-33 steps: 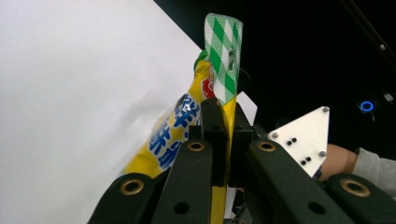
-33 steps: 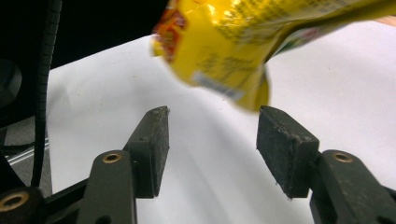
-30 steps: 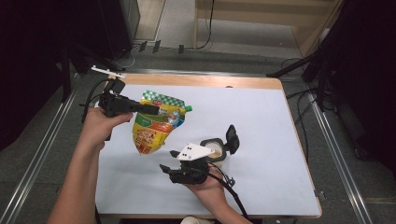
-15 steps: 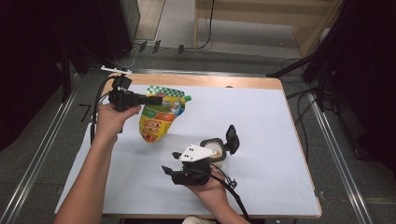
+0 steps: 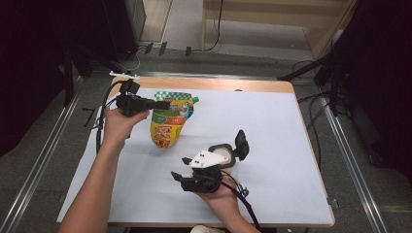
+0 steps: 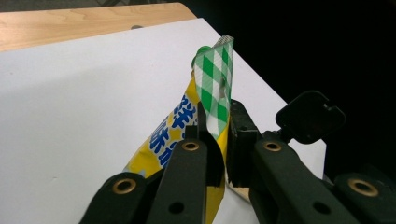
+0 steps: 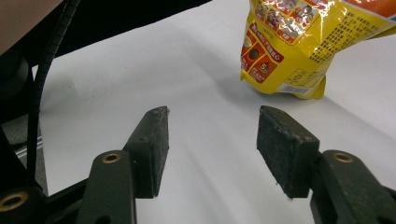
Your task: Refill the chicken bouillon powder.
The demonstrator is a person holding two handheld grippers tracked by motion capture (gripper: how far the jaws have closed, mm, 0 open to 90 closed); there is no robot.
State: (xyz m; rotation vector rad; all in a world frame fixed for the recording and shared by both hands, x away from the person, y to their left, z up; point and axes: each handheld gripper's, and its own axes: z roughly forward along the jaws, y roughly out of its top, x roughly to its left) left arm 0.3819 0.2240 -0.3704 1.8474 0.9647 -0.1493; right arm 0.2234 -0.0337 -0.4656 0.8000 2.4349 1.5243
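Note:
A yellow snack pouch point(image 5: 167, 124) with a green-checked top stands at the table's far left, its bottom on the white mat. My left gripper point(image 5: 167, 103) reaches in from the left and pinches the pouch's top edge. In the left gripper view the checked strip point(image 6: 212, 79) sits between the pads of that gripper point(image 6: 226, 126); the jaws have just been opening slightly, with the strip still pressed between them. My right gripper point(image 5: 179, 169) rests near the front middle, pointing left. It is open point(image 7: 210, 135) with nothing between its pads, and the pouch point(image 7: 299, 42) lies beyond it.
A white mat point(image 5: 291, 145) covers most of the wooden table point(image 5: 233, 83). Metal rails point(image 5: 350, 160) run along both sides, and cables lie on the floor behind the table. A cable trails from the right gripper toward the front edge.
The left hand has carried the pouch a little toward the far left and lowered it. The pouch now hangs straighter, with its bottom on the mat. The right hand has not moved.

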